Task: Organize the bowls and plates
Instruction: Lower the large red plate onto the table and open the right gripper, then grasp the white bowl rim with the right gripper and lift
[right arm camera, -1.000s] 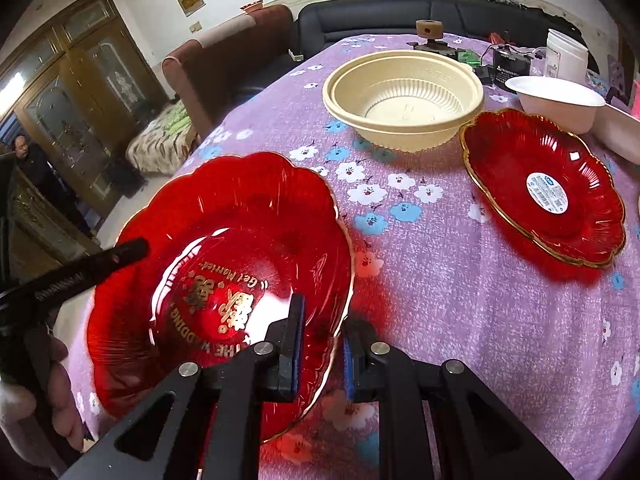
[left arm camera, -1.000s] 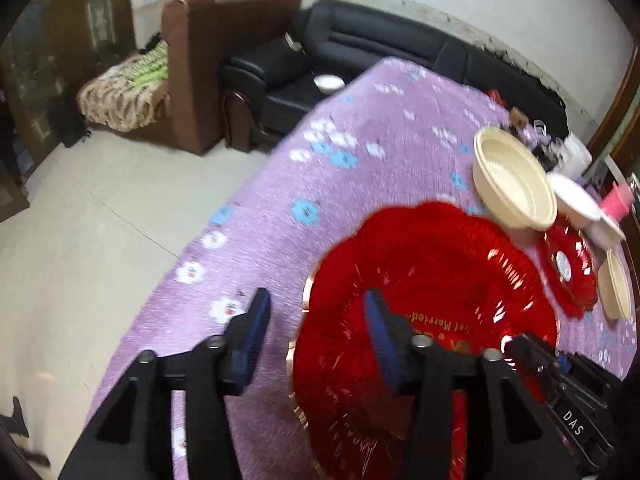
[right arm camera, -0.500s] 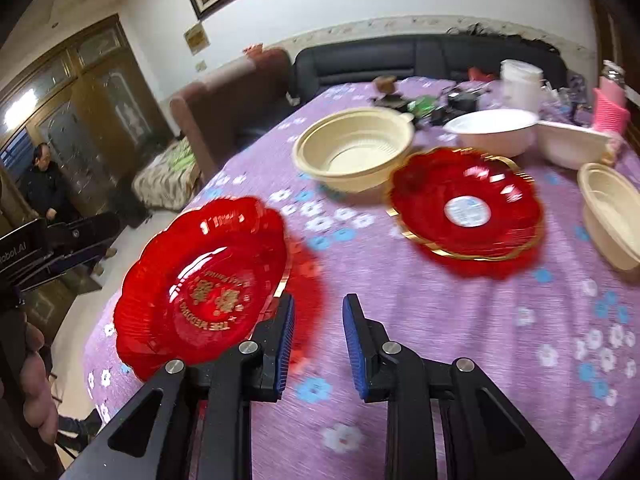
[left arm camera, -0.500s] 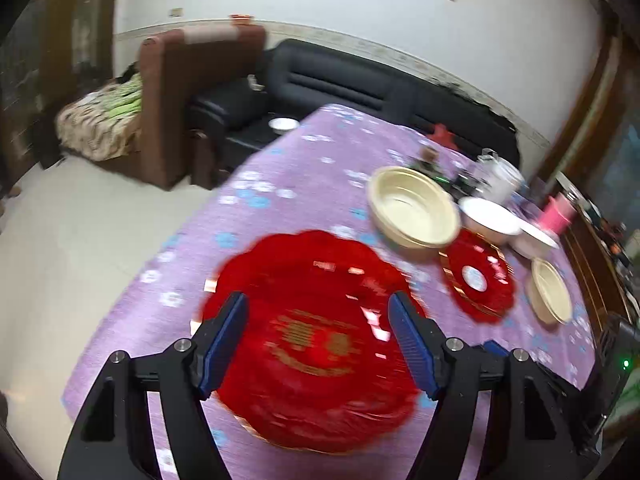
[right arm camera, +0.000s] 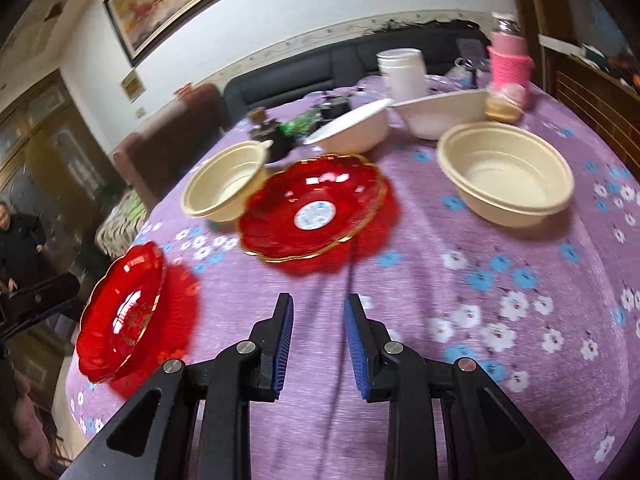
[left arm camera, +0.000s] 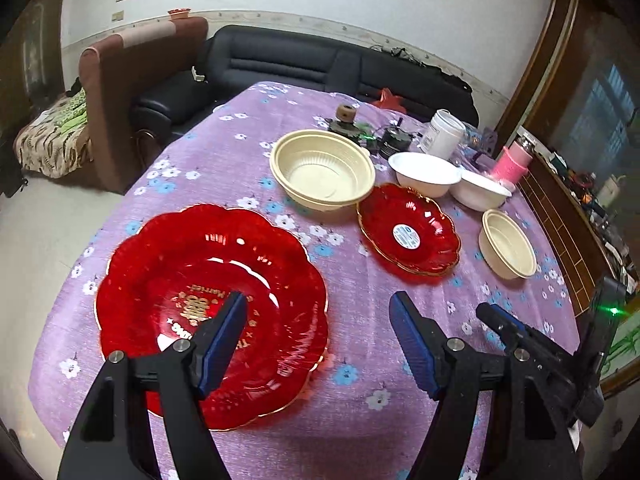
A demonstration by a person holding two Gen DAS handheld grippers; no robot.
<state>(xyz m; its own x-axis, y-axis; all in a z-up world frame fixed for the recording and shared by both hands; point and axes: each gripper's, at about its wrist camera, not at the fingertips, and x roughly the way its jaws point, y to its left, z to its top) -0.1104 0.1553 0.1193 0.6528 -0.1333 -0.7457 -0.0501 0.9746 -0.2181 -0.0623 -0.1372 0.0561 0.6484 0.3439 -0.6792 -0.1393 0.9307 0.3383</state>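
Note:
A large red plate (left arm camera: 208,304) with gold lettering lies flat on the purple flowered tablecloth (left arm camera: 248,148); it shows at the left in the right wrist view (right arm camera: 128,312). A smaller red plate (left arm camera: 408,234) (right arm camera: 316,210) with a white sticker lies mid-table. A large cream bowl (left arm camera: 322,170) (right arm camera: 226,180), a small cream bowl (left arm camera: 506,244) (right arm camera: 504,174) and two white bowls (left arm camera: 426,172) (left arm camera: 482,190) stand around it. My left gripper (left arm camera: 318,316) is open and empty above the large plate's right edge. My right gripper (right arm camera: 320,320) is open and empty, in front of the smaller plate.
A white jar (left arm camera: 442,134), a pink cup (left arm camera: 514,160) and small dark items (left arm camera: 394,138) stand at the table's far side. A black sofa (left arm camera: 320,68) and brown armchair (left arm camera: 128,76) are beyond. A wooden cabinet (left arm camera: 568,216) is at right. A person (right arm camera: 20,236) stands at left.
My right gripper let go of the large red plate's rim, opened and pulled back rightward toward the smaller plate. My left gripper rose and swung right; the large plate now lies on the table.

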